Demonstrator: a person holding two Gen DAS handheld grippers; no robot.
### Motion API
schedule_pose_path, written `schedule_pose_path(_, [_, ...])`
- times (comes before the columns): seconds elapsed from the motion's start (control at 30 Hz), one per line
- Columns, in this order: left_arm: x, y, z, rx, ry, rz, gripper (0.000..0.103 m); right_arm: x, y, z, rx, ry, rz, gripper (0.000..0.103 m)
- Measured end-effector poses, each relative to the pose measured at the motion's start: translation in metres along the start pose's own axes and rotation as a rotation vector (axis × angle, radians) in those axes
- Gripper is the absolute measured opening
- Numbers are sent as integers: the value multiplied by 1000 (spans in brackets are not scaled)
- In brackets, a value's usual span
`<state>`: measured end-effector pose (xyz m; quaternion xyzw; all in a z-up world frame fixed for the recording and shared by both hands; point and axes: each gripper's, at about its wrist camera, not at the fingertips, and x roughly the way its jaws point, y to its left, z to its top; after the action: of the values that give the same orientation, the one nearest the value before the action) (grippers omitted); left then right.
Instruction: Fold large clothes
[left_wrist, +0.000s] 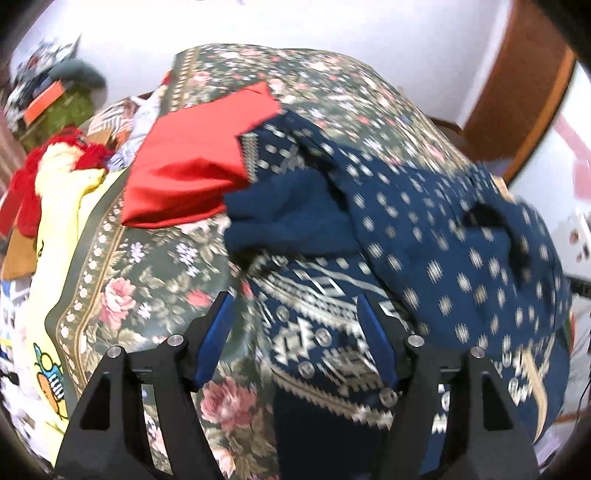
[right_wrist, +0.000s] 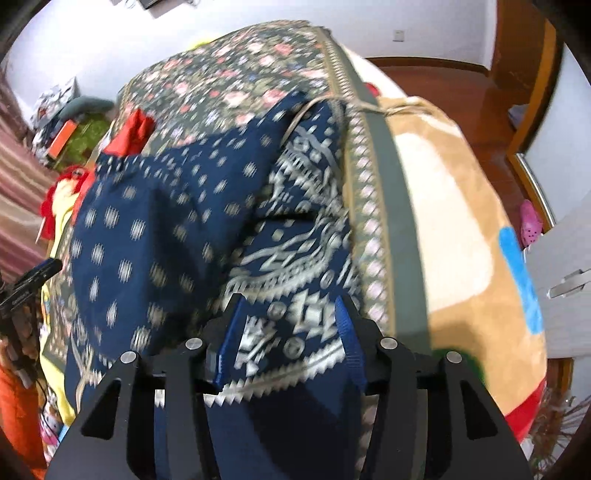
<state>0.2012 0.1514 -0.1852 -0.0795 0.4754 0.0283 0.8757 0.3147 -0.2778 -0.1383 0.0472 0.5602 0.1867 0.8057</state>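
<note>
A navy garment with white geometric print (left_wrist: 424, 236) lies crumpled on a floral green bedspread (left_wrist: 155, 266). My left gripper (left_wrist: 295, 306) is open above the garment's patterned hem, with the hem between its blue pads (left_wrist: 373, 332). In the right wrist view the same garment (right_wrist: 159, 229) spreads across the bedspread (right_wrist: 229, 77). My right gripper (right_wrist: 291, 306) is open, and the patterned hem lies between its pads (right_wrist: 231, 343). I cannot tell if the fabric touches the pads. Both views are motion-blurred.
A folded red cloth (left_wrist: 192, 162) lies beyond the navy garment. Yellow and red clothes (left_wrist: 55, 192) pile up at the left. A tan blanket (right_wrist: 454, 206) covers the bed's right side. A wooden floor (right_wrist: 461, 81) and a doorframe (left_wrist: 517, 85) are beyond.
</note>
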Motion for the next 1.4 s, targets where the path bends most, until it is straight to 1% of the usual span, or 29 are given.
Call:
schedule_pose_path(0.07, [5, 10, 9, -44, 2, -12, 69, -3, -3, 11, 9, -22, 1, 46])
schedule_pose_path(0.17, [23, 28, 23, -121, 50, -91, 69, -4, -3, 28, 1, -54, 2, 46])
schedule_pose_path(0.23, [35, 38, 27, -176, 67, -134, 69, 0, -3, 37, -6, -61, 2, 46])
schedule_pose_path(0.33, [60, 55, 29, -279, 102, -187, 69, 10, -4, 50, -3, -65, 3, 53])
schedule_pose_path(0.4, [75, 64, 29, -343, 117, -206, 69, 22, -7, 58, 9, -58, 8, 54])
schedule_pose_path(0.47, [85, 69, 31, -372, 121, -215, 69, 29, -11, 62, 18, -49, 8, 54])
schedule_pose_path(0.53, [95, 70, 37, -372, 124, -215, 69, 37, -16, 67, 32, -36, 1, 54])
schedule_pose_path(0.67, [108, 68, 54, -336, 107, -212, 69, 56, -28, 77, 78, -18, 5, 54])
schedule_pose_path(0.8, [131, 67, 73, -322, 123, -193, 69, 68, -38, 87, 121, -5, 20, 54])
schedule_pose_path(0.97, [156, 65, 86, -334, 141, -217, 71, 84, -47, 101, 140, 12, 44, 54])
schedule_pose_path(1.03, [159, 62, 88, -333, 131, -215, 79, 91, -49, 105, 146, 22, 64, 54])
schedule_pose_path(1.1, [160, 57, 88, -318, 119, -214, 84, 98, -49, 112, 152, 26, 89, 54])
schedule_pose_path(1.17, [161, 51, 89, -294, 111, -206, 84, 105, -46, 117, 147, 30, 103, 55])
schedule_pose_path(1.2, [162, 49, 90, -283, 109, -202, 84, 108, -44, 120, 142, 34, 103, 57])
schedule_pose_path(1.37, [163, 43, 91, -265, 105, -181, 84, 125, -38, 129, 108, 22, 109, 58])
schedule_pose_path(1.4, [164, 42, 92, -258, 102, -178, 81, 126, -37, 131, 103, 24, 100, 54])
